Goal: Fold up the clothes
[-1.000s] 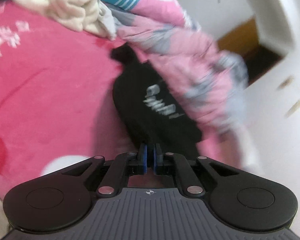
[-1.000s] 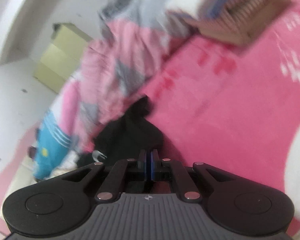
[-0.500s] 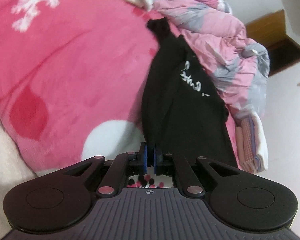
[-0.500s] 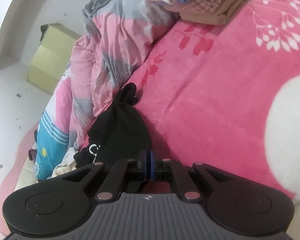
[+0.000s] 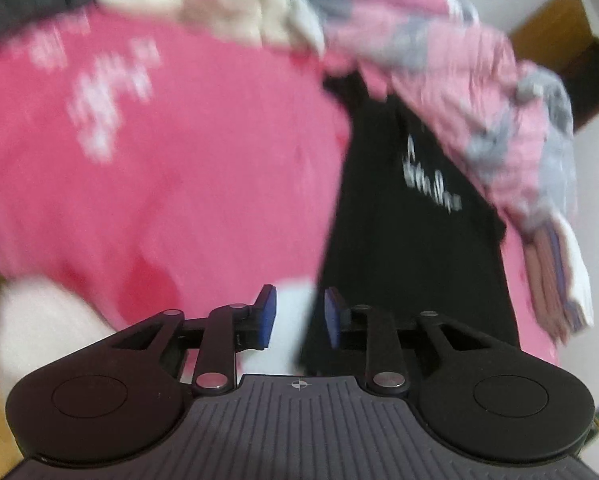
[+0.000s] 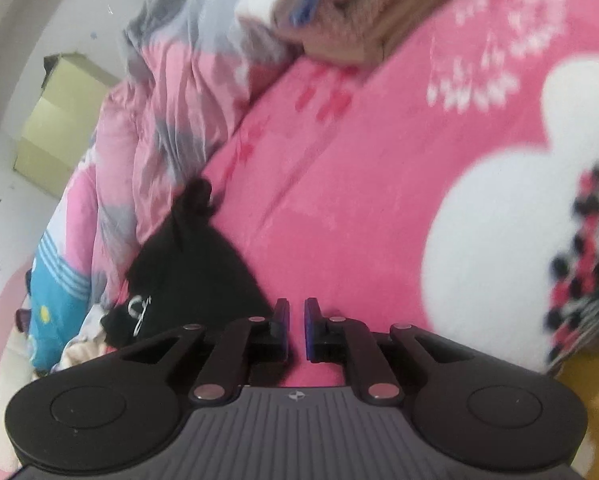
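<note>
Right now your left gripper (image 5: 297,317) has its blue-padded fingers (image 5: 266,312) spread apart with nothing between them; the edge of the long black garment with white lettering (image 5: 411,216) lies just beside the right-hand pad. Your right gripper (image 6: 295,328) also stands parted, by a narrower gap, and holds nothing; the same black garment (image 6: 195,264) lies just to its left, its bunched end pointing away from you. Both grippers hang over the pink fleece blanket with white blotches and floral print (image 5: 203,152), on which the garment is stretched out lengthwise. Along the garment's far side runs a rumpled pink-and-grey quilt (image 6: 167,92). Beyond that, a folded stack of striped cloth in brown, white and blue (image 6: 339,12) rests on the blanket. Your left view is blurred.
</note>
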A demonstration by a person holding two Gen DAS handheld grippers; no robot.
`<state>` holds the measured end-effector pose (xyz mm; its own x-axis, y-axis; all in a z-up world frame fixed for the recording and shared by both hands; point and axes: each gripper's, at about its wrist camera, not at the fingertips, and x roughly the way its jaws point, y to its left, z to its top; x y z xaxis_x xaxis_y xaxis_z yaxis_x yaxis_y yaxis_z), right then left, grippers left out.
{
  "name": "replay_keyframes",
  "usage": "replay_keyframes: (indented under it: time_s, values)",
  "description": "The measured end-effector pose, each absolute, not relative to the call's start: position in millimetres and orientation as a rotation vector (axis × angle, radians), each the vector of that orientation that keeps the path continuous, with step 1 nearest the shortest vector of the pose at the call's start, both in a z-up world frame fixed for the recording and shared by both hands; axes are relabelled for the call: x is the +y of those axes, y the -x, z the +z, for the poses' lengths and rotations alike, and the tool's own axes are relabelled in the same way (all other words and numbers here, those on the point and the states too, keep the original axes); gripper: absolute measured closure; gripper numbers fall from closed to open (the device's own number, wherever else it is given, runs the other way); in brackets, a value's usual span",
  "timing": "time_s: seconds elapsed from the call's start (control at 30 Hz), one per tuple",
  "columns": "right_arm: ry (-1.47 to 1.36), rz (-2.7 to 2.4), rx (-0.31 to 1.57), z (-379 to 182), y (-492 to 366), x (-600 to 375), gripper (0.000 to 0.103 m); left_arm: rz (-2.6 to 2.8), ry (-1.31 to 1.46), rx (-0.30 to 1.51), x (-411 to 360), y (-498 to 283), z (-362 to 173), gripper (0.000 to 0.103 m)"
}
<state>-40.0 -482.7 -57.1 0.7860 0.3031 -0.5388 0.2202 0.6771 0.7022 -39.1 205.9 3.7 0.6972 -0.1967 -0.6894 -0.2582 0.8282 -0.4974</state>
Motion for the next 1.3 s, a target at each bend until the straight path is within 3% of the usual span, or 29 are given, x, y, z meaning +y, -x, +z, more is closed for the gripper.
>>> replay_keyframes:
  time_s: [0.23,0.3,0.37,0.77,0.83,0.97,1.17,1.3]
  values:
    - [-0.714,0.292,0.601,-24.9,6.6,-419.6,0.094,0.128,0.384,0.604,208.5,-2.0,64.8,0.064]
    - [-0.659,0.381,0.594,-20.8,-9.1,-388.8,0.094,0.079,0.370,0.574,203.3,-28.4,64.0,0.049]
    - [-0.595,0.454,0.593,-21.0,-26.6,-354.8,0.094,0.021,0.376,0.576,194.5,-60.7,54.1,0.042]
    - [-0.544,0.600,0.645,-90.1,-87.4,-274.2,0.094,-0.094,0.343,0.823,147.3,-272.8,-41.3,0.041]
    - [-0.592,0.600,0.643,-98.8,-87.0,-280.6,0.094,-0.075,0.342,0.839,147.0,-292.4,-51.4,0.045]
    - [-0.689,0.612,0.633,-107.1,-88.4,-295.5,0.095,-0.034,0.352,0.805,150.9,-306.4,-59.5,0.096]
    - [-0.695,0.616,0.634,-109.1,-87.4,-297.3,0.095,0.081,0.360,0.668,172.9,-297.7,-51.5,0.099]
    - [-0.702,0.618,0.635,-109.6,-89.1,-297.2,0.095,0.132,0.392,0.668,193.7,-297.0,-59.9,0.099]
